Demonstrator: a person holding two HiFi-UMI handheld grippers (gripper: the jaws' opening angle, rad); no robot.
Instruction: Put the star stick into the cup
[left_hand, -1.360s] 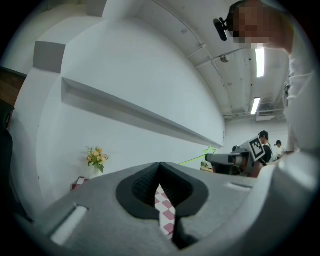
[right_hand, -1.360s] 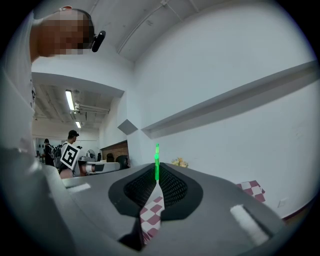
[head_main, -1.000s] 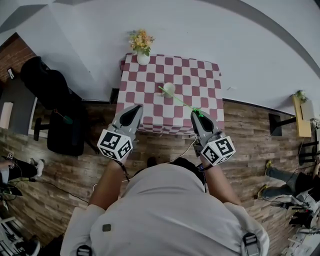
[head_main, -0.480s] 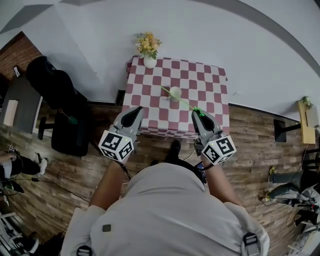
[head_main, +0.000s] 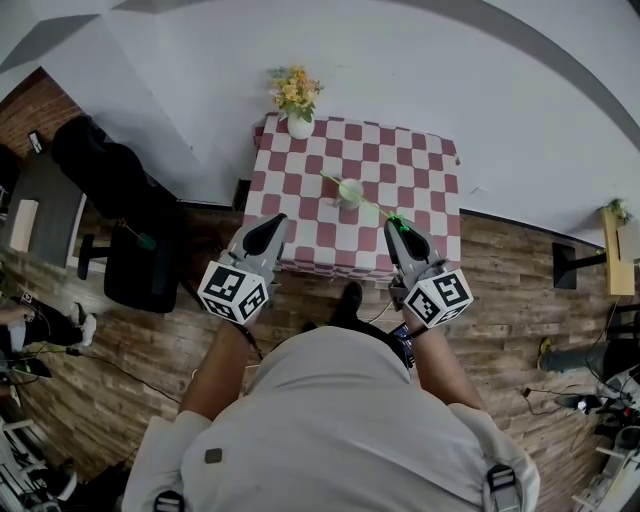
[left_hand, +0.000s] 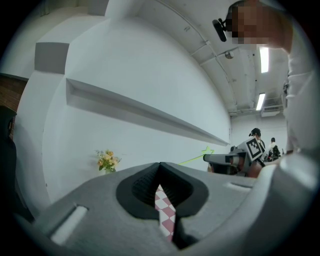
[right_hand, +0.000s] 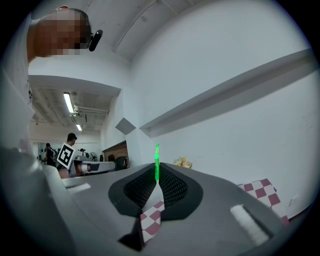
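Left side: a black bulky item (head_main: 115, 190) stands on the wooden floor (head_main: 150, 350) beside the desk; I cannot tell what it is.

Left gripper (head_main: 268, 222): held over the near edge of the desk (head_main: 300, 215), pointing toward it. In the left gripper view its jaws are together at the tips with nothing between them. Only the red-and-white checked cloth shows through the slot below the point where they meet. This gripper is well apart from the task items.

Desk, far left corner: a white vase of yellow and orange flowers (head_main: 297, 95) stands upright, close to the wall.

Desk, centre: the cup (head_main: 350, 190), pale in colour, stands on the cloth, well apart from the vase.

Star stick (head_main: 372, 205): thin and bright green. It runs on a diagonal from the right gripper up and to the left across the desk. In the head view its line passes over the cup, and its far end shows just beyond the cup's left side. I cannot tell from any view whether the stick touches the cup or sits inside it.

Right gripper (head_main: 398, 228): held over the near right part of the desk. In the right gripper view the jaws are closed on the star stick, which rises straight out from between the tips.
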